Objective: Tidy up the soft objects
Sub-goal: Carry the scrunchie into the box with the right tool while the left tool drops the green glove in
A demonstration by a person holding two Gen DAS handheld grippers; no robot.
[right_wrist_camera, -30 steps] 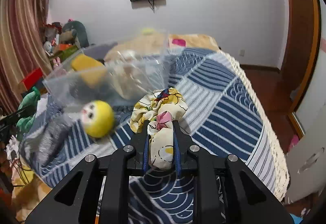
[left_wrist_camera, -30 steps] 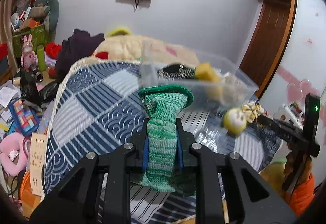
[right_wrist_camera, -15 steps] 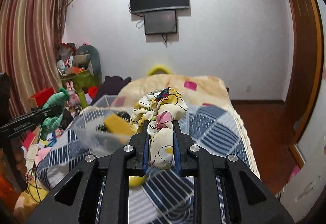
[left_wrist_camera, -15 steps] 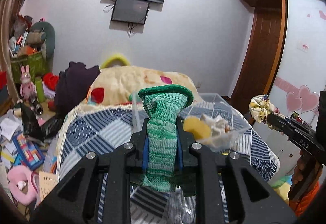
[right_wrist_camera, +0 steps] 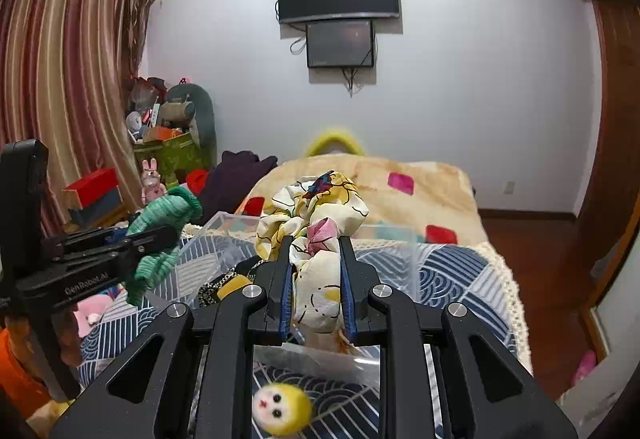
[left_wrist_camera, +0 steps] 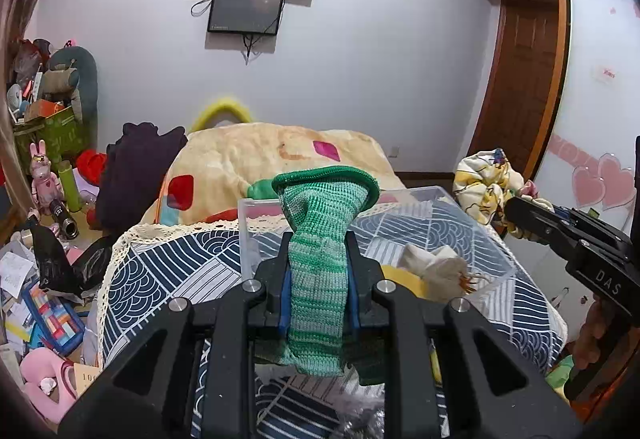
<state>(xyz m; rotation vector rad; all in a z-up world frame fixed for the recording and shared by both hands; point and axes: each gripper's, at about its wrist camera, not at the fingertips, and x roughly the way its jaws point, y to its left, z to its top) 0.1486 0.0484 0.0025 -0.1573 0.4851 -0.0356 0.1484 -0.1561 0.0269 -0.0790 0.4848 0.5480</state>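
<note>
While raised above the patterned bed (left_wrist_camera: 168, 263): left gripper (left_wrist_camera: 318, 263) clamped tight on a green knitted sock (left_wrist_camera: 320, 239), lifted over the clear plastic bin (left_wrist_camera: 472, 215); right gripper (right_wrist_camera: 314, 263) pinched shut on a yellow floral scrunchie (right_wrist_camera: 316, 207); below, near the bin, a yellow round-faced plush ball (right_wrist_camera: 282, 409) on the bedspread.
</note>
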